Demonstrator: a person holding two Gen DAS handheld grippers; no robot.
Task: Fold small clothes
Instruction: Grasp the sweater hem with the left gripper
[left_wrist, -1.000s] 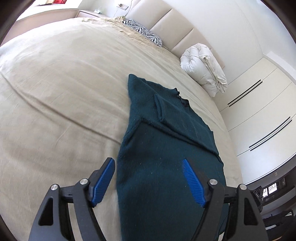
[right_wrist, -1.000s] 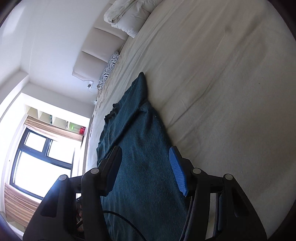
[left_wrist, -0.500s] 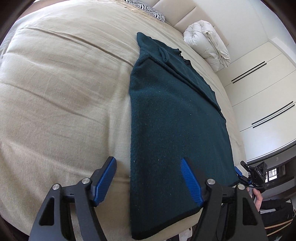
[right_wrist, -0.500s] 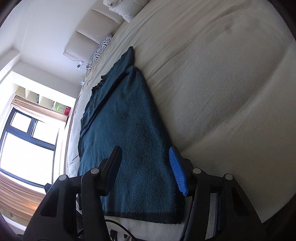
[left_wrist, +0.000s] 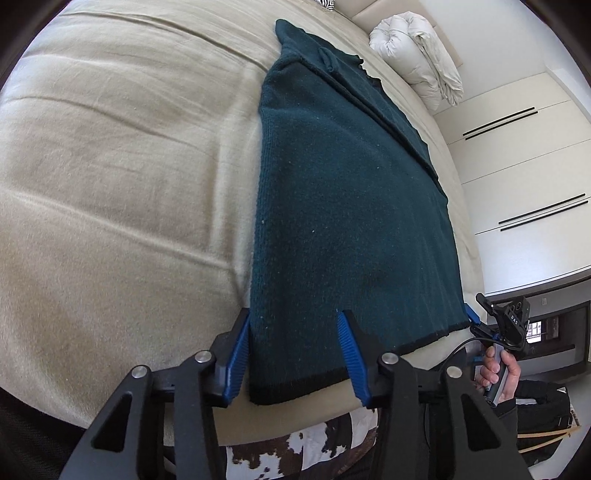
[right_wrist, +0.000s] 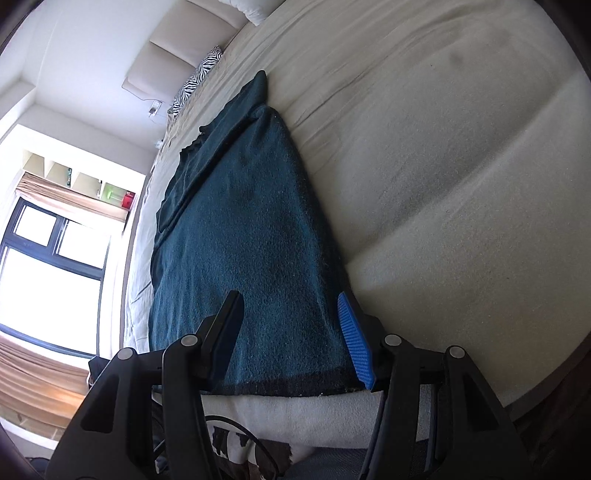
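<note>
A dark teal knitted sweater (left_wrist: 343, 192) lies flat on the beige bed (left_wrist: 110, 177), sleeves folded in, its black hem at the near bed edge. My left gripper (left_wrist: 295, 352) is open, its blue pads straddling the hem's left corner. In the right wrist view the same sweater (right_wrist: 251, 236) runs away from me. My right gripper (right_wrist: 291, 339) is open, its fingers either side of the hem's right corner. The right gripper and the hand holding it also show in the left wrist view (left_wrist: 498, 332).
A rolled white duvet (left_wrist: 417, 70) lies by the padded headboard, with a zebra-print pillow (right_wrist: 195, 81) beside it. White wardrobe doors (left_wrist: 524, 166) stand past the bed. A window (right_wrist: 40, 273) is on the other side. A cowhide rug (left_wrist: 295, 450) lies on the floor below.
Both grippers have pulled back along the sweater toward the near bed edge and come down over the hem's two corners. The left jaws stand narrower than before.
</note>
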